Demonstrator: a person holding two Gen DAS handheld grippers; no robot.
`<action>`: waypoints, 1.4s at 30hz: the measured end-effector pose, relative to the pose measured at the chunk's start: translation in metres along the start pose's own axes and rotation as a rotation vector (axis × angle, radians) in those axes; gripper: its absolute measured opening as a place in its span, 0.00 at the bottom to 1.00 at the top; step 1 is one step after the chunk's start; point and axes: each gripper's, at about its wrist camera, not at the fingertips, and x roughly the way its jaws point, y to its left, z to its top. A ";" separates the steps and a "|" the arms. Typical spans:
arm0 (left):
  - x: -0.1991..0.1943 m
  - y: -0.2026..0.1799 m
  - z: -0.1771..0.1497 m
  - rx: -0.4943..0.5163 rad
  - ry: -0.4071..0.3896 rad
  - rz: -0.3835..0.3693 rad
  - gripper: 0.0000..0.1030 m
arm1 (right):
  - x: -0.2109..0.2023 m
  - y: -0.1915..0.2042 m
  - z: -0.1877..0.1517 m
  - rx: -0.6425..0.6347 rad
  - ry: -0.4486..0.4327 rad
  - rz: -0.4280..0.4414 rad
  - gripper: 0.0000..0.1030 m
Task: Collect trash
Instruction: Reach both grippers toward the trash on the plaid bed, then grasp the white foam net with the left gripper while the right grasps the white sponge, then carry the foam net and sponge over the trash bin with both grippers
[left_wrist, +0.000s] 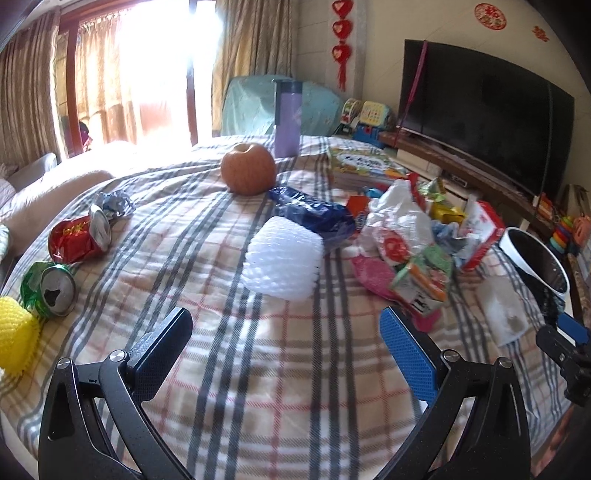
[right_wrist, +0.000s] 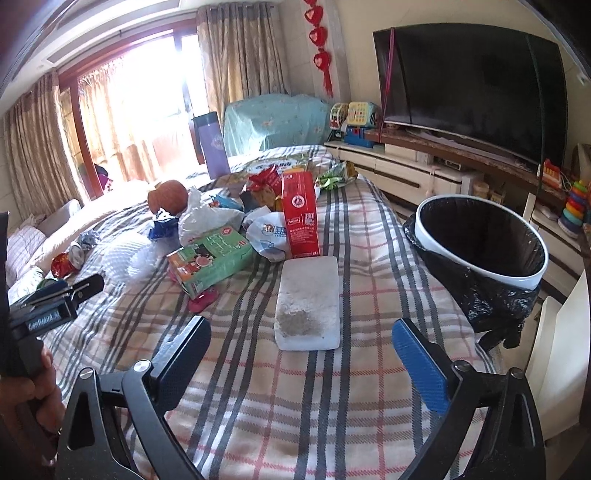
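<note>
Both grippers tilt downward with nothing between their jaws: left gripper (left_wrist: 286, 341) spread wide, right gripper (right_wrist: 301, 354) likewise wide apart.

On the bed (right_wrist: 258, 406), a foam block (right_wrist: 308, 302) lies near the right edge, with the bin (right_wrist: 480, 243) just beside that edge on the floor. Behind the block sits a heap of wrappers (right_wrist: 266, 229) — a carton (right_wrist: 300, 218) upright in it. Two cans (left_wrist: 62, 266) lie toward the left edge, a bottle (left_wrist: 287, 118) at the far end.
</note>
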 end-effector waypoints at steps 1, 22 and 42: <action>0.005 0.002 0.003 -0.003 0.009 0.005 1.00 | 0.004 -0.001 0.001 0.000 0.012 -0.001 0.94; 0.068 0.012 0.015 -0.029 0.135 -0.036 0.40 | 0.055 -0.020 0.002 0.049 0.141 0.038 0.47; -0.007 -0.067 0.001 0.083 0.110 -0.277 0.35 | 0.003 -0.056 0.003 0.098 0.029 0.038 0.46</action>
